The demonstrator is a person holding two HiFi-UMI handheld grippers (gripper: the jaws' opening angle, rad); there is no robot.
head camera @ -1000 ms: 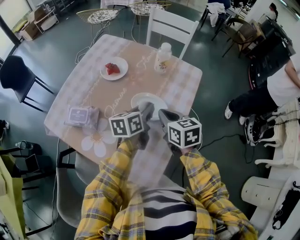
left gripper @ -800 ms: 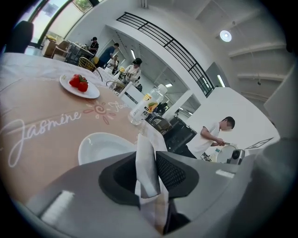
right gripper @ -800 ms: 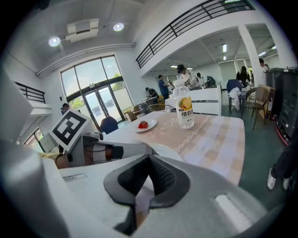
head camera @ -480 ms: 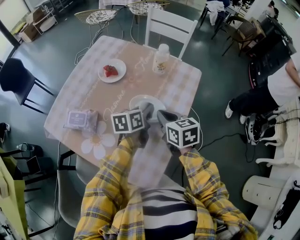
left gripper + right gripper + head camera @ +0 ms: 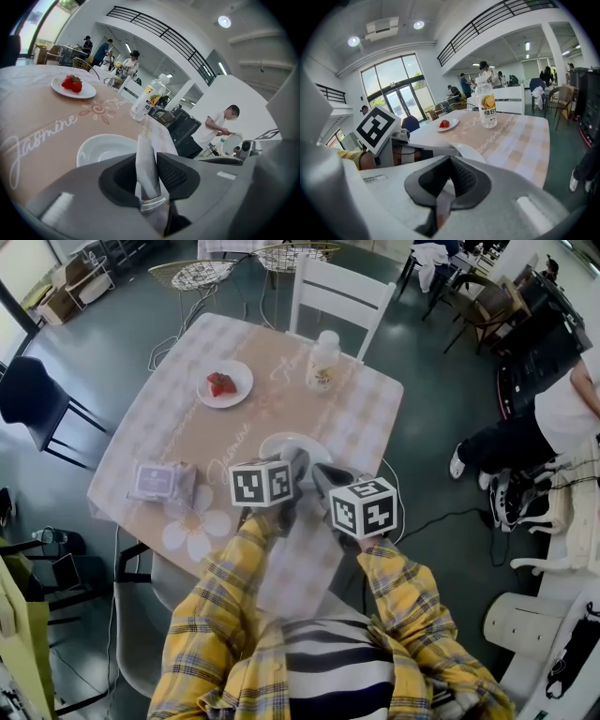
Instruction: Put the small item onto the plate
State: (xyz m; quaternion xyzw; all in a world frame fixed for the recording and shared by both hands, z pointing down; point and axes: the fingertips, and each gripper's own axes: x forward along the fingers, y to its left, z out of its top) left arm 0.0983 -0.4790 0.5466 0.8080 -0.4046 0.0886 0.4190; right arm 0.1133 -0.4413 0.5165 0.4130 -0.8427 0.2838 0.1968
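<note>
Both grippers have edged forward; left gripper point(image 5: 296, 461) pinches the small white packet point(image 5: 145, 155) lengthwise, plate point(image 5: 101, 146) just ahead-left; right gripper point(image 5: 449, 174) closed, empty.

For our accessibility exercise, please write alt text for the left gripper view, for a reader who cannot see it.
A left hand-held gripper pinches an upright thin pale grey strip between its jaws, above a tan tablecloth. Just beyond sits an empty round white plate; farther off, a white plate of red strawberries and a clear plastic bottle.
</note>
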